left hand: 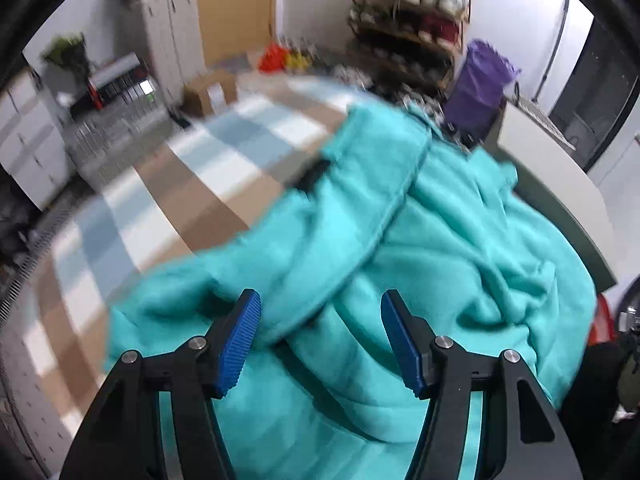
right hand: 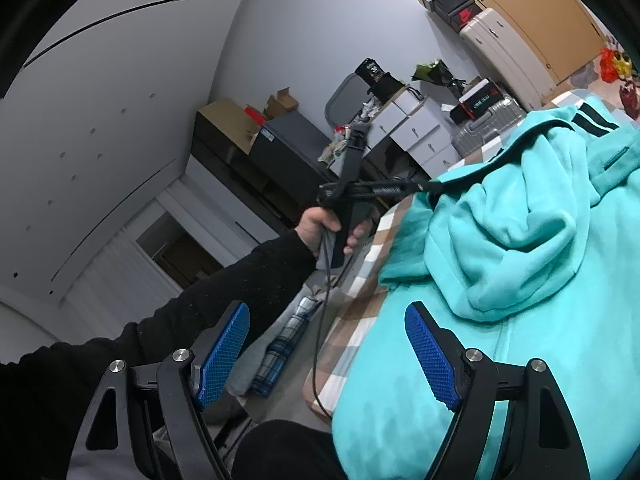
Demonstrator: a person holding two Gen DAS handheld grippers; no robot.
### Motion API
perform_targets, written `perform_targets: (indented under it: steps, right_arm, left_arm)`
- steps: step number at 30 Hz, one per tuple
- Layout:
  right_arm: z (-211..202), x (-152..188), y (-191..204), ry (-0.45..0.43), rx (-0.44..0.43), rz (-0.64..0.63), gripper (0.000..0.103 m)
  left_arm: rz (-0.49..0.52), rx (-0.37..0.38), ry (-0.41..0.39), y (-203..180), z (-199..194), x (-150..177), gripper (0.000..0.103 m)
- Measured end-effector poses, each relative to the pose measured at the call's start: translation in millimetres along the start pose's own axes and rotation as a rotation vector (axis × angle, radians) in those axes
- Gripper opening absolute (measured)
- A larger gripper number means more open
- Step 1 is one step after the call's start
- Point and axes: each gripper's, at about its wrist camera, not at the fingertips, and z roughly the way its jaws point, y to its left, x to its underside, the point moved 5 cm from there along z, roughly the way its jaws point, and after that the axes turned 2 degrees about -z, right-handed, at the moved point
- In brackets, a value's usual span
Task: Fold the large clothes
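A large teal fleece hoodie lies crumpled on a bed with a checked brown, blue and white cover. My left gripper hangs just above the hoodie, open, with a thick fold of it running below the gap and neither blue pad pressing on it. In the right wrist view the hoodie shows its bunched hood and black stripes on a sleeve. My right gripper is open at the bed's edge, with one pad over the teal cloth. A hand in a black sleeve holds the other gripper's handle.
A shoe rack and a purple bag stand beyond the bed. White drawers, suitcases and boxes line the wall. A plaid cloth lies on the floor beside the bed. A cable hangs from the handle.
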Motion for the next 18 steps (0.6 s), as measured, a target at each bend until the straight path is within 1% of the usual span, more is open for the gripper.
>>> perform_targets:
  steps: [2, 3, 4, 5, 7, 8, 10, 13, 16, 18]
  right_arm:
    - [0.1, -0.2, -1.3, 0.003, -0.001, 0.008, 0.082]
    - [0.1, -0.1, -2.0, 0.006, -0.003, 0.012, 0.082]
    - [0.0, 0.0, -1.8, 0.007, -0.004, 0.013, 0.082]
    - [0.1, 0.3, -1.0, 0.009, -0.004, 0.009, 0.082]
    - [1.1, 0.1, 1.5, 0.010, 0.001, -0.004, 0.082]
    - [1.9, 0.5, 3.0, 0.013, 0.006, -0.012, 0.082]
    - [3.4, 1.3, 5.7, 0.018, 0.011, -0.025, 0.082]
    - [5.3, 1.4, 7.7, 0.021, 0.005, -0.029, 0.082]
    - [8.7, -1.8, 7.6, 0.021, -0.002, -0.020, 0.082]
    - [9.5, -3.4, 7.5, 0.017, 0.001, -0.021, 0.082]
  left_arm:
    - [0.043, -0.036, -0.005, -7.5, 1.3, 7.0, 0.057]
    - [0.055, -0.044, -0.015, -11.6, -1.6, 9.3, 0.046]
    - [0.057, -0.051, -0.018, -12.2, -3.6, 9.9, 0.021]
    - [0.052, -0.055, -0.015, -10.0, -5.4, 10.3, 0.014]
    - [0.035, -0.029, -0.013, -9.4, -8.9, 13.1, 0.013]
    - [0.047, -0.027, -0.013, -12.9, -10.3, 14.9, 0.013]
    - [0.097, -0.050, -0.011, -24.7, -11.2, 18.3, 0.012]
    - [0.132, -0.053, 0.010, -37.9, -7.1, 23.0, 0.012]
    - [0.135, -0.058, 0.033, -41.7, 1.6, 26.7, 0.012]
    - [0.151, -0.080, 0.045, -45.7, 5.0, 28.8, 0.012]
